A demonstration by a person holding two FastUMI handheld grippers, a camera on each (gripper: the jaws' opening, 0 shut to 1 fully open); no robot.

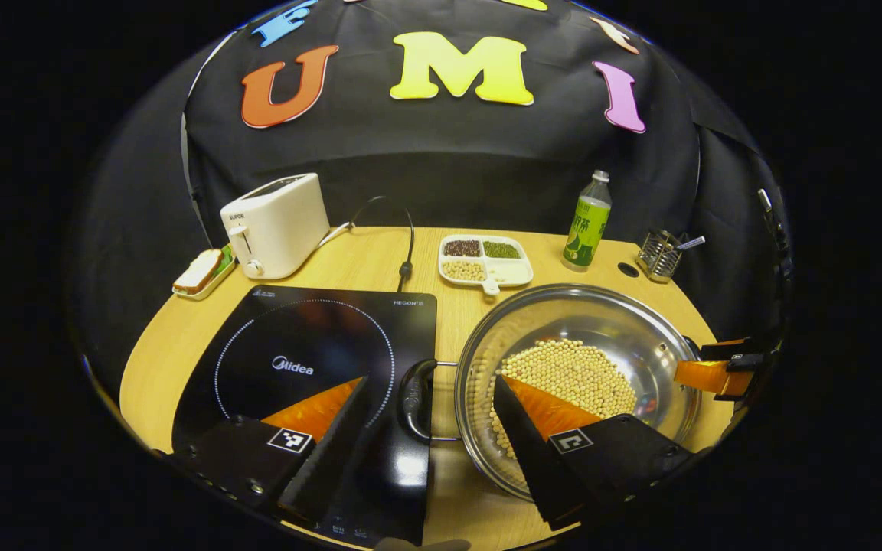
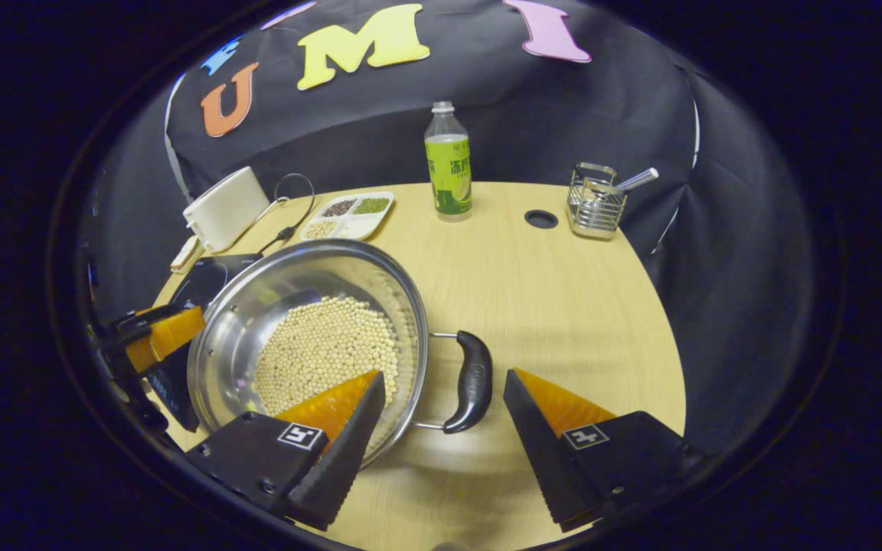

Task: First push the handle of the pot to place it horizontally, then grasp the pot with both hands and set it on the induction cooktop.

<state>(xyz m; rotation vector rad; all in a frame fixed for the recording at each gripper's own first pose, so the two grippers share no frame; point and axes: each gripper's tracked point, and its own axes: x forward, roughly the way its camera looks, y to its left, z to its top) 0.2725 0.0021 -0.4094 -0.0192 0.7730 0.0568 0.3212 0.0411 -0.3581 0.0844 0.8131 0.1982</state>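
The left gripper (image 1: 429, 428) has its jaws apart astride the pot's left handle (image 1: 415, 398). The right gripper (image 2: 441, 425) has its jaws apart astride the right handle (image 2: 472, 380). The pot (image 1: 640, 337), holding beans (image 1: 571, 375), rests on the table (image 2: 563, 306) just beside the induction cooktop (image 1: 257, 344).
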